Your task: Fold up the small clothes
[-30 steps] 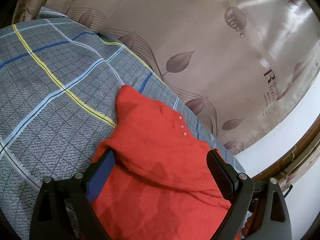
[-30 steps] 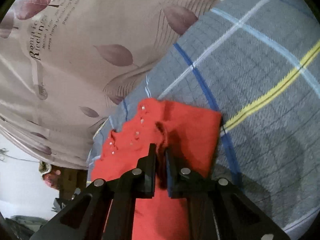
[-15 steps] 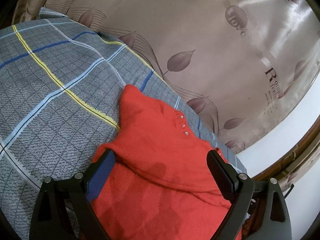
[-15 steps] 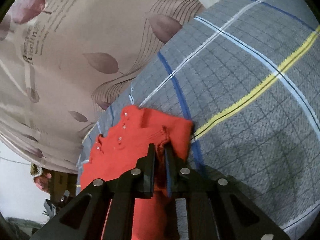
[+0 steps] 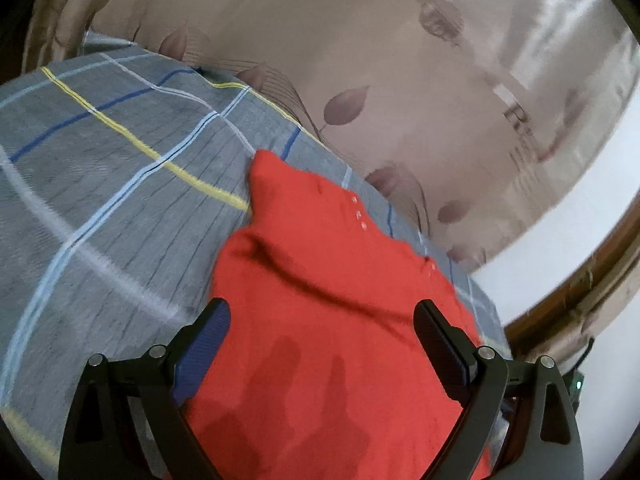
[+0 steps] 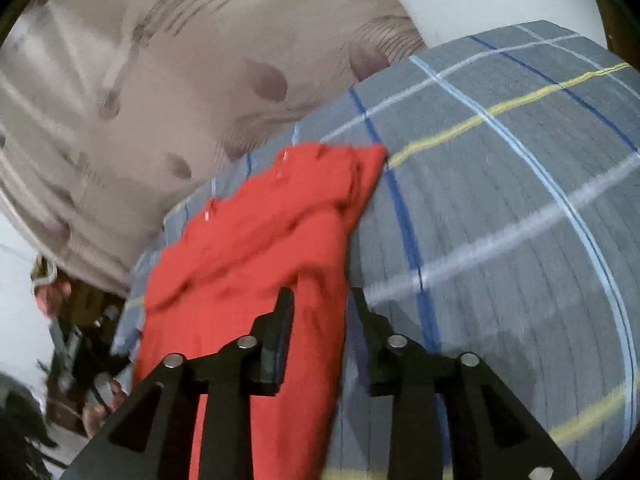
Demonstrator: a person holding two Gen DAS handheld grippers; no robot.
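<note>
Red garment (image 6: 256, 248) lies between the opening right claw's (image 6: 320, 312) jaws.

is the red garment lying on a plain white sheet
No, the red garment lies on a grey plaid sheet crossed by blue, yellow and pale lines.

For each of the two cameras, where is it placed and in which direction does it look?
Left wrist: on the left gripper, looking forward and down at the red garment; both fingers show, spread wide.
Right wrist: on the right gripper, same tilt; jaws opening, garment edge between them.
Shared: garment, plaid sheet, leaf curtain.
</note>
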